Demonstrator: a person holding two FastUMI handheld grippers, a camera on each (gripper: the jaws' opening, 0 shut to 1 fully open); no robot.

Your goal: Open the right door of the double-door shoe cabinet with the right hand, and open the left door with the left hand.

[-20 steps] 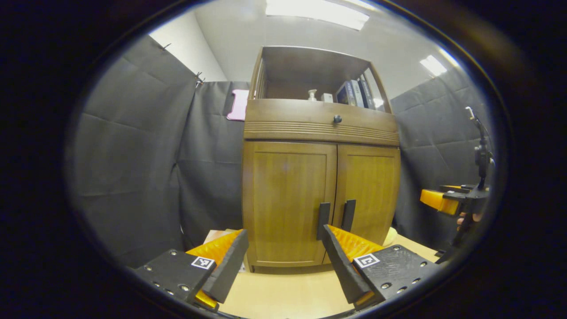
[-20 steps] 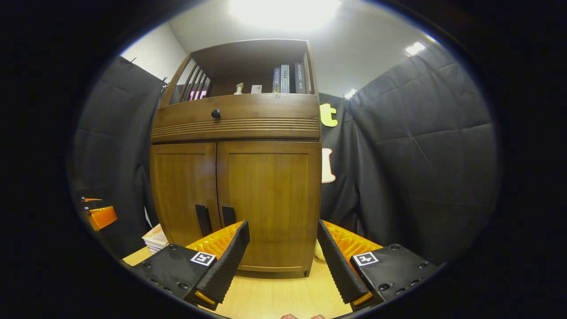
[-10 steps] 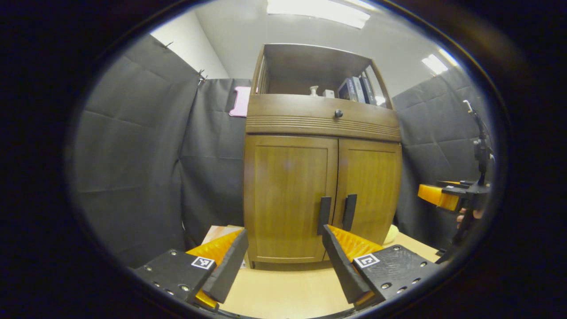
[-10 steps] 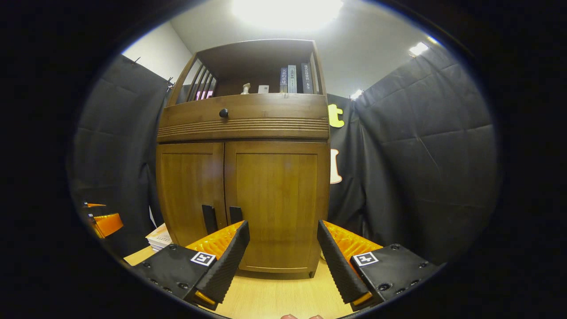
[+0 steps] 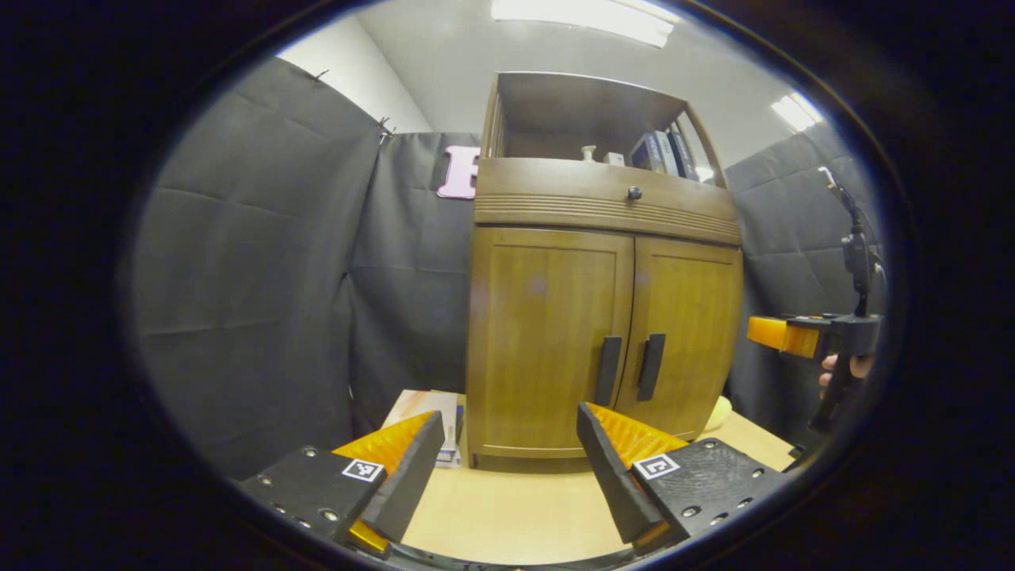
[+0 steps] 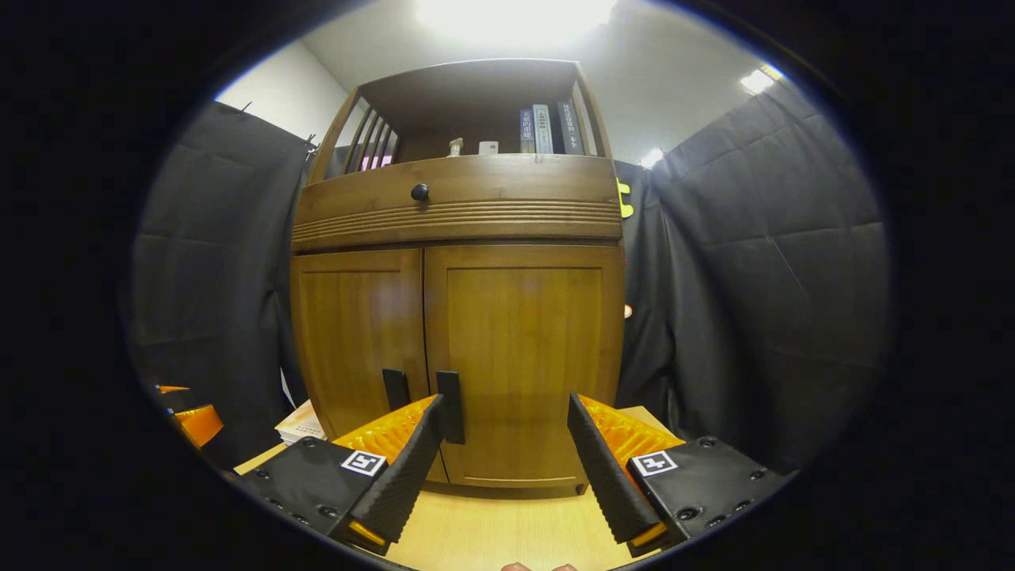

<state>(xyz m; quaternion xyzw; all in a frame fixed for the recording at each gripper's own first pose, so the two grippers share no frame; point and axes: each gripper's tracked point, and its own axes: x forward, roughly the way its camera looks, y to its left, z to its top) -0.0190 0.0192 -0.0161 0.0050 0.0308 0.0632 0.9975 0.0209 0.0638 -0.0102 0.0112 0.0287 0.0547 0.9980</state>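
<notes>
Wood shoe cabinet point(image 6: 456, 317) stands on table, both doors shut. Right door handle point(image 6: 450, 406), a vertical bar, lies ahead and slightly left of right gripper point(image 6: 507, 452), by its left finger. Jaws wide apart, empty; left gripper point(image 5: 507, 464) likewise, farther back.
</notes>
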